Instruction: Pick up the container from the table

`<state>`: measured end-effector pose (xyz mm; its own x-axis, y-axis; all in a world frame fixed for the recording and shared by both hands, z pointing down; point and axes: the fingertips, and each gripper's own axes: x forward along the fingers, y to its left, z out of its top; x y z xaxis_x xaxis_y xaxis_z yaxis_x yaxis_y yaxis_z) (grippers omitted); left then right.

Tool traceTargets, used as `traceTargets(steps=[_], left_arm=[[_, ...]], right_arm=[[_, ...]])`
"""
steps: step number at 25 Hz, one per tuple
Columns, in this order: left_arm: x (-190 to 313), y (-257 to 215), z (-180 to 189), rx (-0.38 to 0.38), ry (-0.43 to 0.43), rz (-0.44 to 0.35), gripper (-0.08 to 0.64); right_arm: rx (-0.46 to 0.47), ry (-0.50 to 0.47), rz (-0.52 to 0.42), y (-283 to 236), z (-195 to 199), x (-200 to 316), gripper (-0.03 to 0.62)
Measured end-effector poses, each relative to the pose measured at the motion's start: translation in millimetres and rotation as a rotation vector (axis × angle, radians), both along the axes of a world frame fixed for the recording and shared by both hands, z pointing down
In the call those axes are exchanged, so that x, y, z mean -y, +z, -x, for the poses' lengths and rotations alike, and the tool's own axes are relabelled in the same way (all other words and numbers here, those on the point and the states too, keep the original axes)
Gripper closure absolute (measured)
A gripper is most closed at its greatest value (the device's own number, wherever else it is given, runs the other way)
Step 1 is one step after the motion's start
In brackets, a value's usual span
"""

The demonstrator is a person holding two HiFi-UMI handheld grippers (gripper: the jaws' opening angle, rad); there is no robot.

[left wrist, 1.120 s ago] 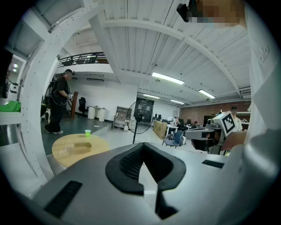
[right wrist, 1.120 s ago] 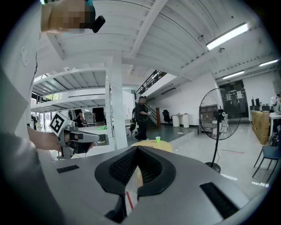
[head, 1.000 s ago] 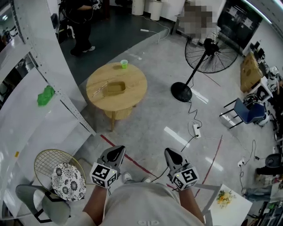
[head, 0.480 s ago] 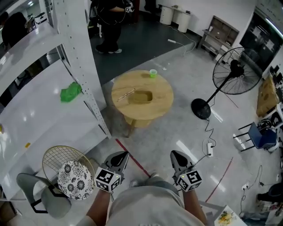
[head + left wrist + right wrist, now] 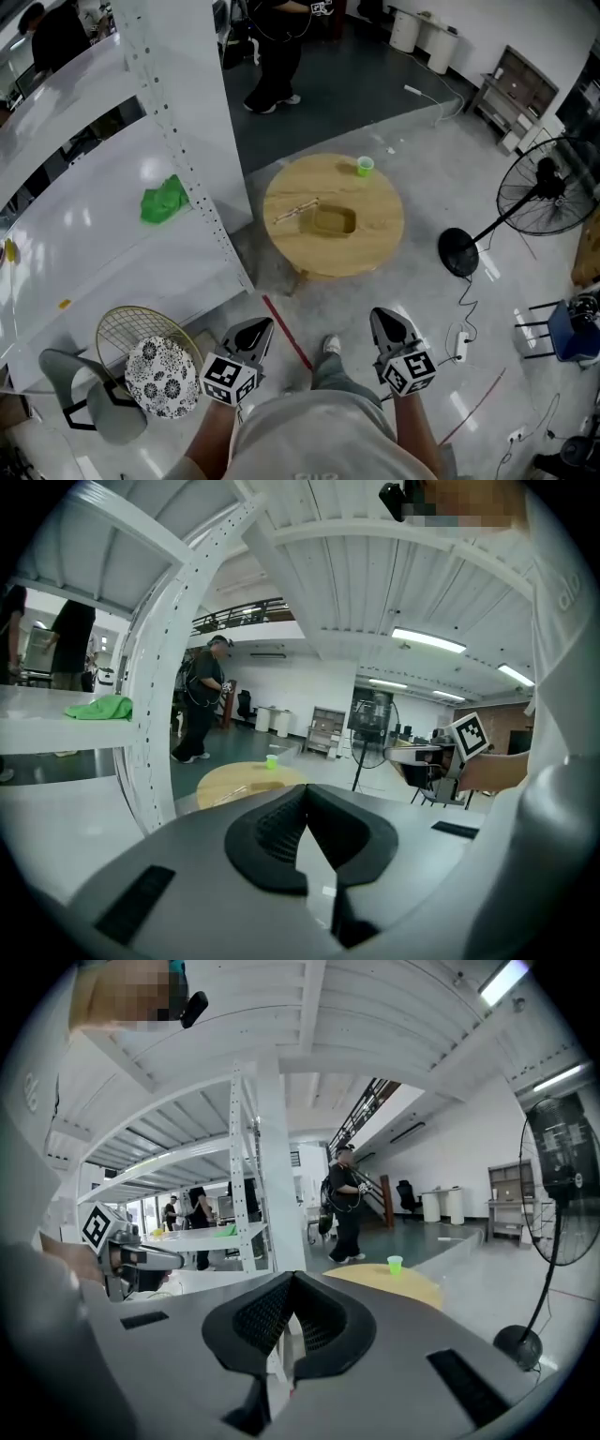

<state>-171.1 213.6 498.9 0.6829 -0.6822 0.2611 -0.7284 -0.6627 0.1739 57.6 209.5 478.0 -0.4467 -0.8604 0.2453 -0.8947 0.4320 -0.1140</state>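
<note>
The container (image 5: 331, 222), a shallow tan tray, lies near the middle of the round wooden table (image 5: 375, 246). Beside it lie a thin stick (image 5: 295, 208) and, at the far edge, a small green cup (image 5: 365, 166). My left gripper (image 5: 261, 325) and right gripper (image 5: 382, 317) are held low in front of me, well short of the table, both shut and empty. In the left gripper view the shut left gripper (image 5: 306, 789) points towards the table (image 5: 246, 778) and the cup (image 5: 271, 761). The right gripper view has the shut right gripper (image 5: 291, 1277) below the cup (image 5: 395, 1264).
A white shelf rack (image 5: 192, 141) with a green cloth (image 5: 165, 200) stands on the left, close to the table. A wire chair with a patterned cushion (image 5: 161, 375) is at my lower left. A standing fan (image 5: 546, 187), floor cables and a person (image 5: 277, 47) lie beyond.
I have walked forward: the table sits larger and nearer in the head view, and the rack has drawn alongside on the left. Both grippers stay shut.
</note>
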Motion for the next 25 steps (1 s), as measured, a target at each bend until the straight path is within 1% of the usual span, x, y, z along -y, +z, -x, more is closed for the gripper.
traceTargets(steps=[7,10,13,16,19,22,25], left_arm=[[94,-10,-57,0.014,-0.086,0.024,0.543],[126,-9,-81,0.022,-0.115,0.034,0.543],[150,-4,-98,0.032,-0.143,0.041,0.543],[168,-1,-106,0.045,-0.174,0.053,0.543],[184,1,-108,0.054,-0.192,0.062,0.543],[202,4,-104,0.059,-0.208,0.070,0.543],[224,9,-94,0.059,-0.206,0.077,0.543]], right_arm=[[0.007,-0.110,0.048,8,-47,104,0.568],[-0.007,-0.181,0.058,15,-60,140,0.568],[-0.021,-0.230,0.067,24,-70,168,0.568],[-0.020,-0.268,0.078,32,-74,196,0.568],[-0.029,-0.311,0.084,38,-70,223,0.568],[-0.040,-0.341,0.086,42,-61,248,0.568],[-0.065,-0.343,0.084,47,-48,277,0.568]])
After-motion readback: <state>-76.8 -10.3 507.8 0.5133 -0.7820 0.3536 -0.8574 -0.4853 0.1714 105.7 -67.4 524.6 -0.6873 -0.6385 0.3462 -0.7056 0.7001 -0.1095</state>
